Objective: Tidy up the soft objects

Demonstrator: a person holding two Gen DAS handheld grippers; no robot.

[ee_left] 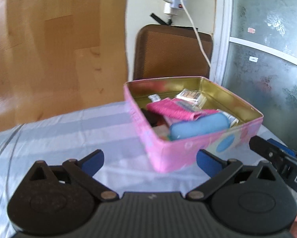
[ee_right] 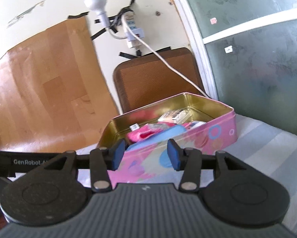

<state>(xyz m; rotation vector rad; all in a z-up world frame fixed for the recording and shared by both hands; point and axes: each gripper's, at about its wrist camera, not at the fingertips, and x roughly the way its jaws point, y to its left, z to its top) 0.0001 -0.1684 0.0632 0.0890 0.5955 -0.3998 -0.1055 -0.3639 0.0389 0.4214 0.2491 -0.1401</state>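
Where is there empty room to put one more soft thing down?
Bare striped grey cloth lies free left of the pink metal tin, up to the wooden panel. Inside the tin it is crowded: blue soft pouch and pink knitted cloth fill it.

The left hand-held gripper (ee_left: pixel 150 162) has a ribbed grey body with a small pale mark at its middle, flanked by two round black housings. Black link arms with silver rivets run forward to blue finger pads (ee_left: pixel 93 161). The right hand-held gripper (ee_right: pixel 146 154) is built the same, with matching blue pads (ee_right: pixel 173 154). In its view, a black bar at the left carries white lettering that seems to read "GenRobot", though its end is cut off.
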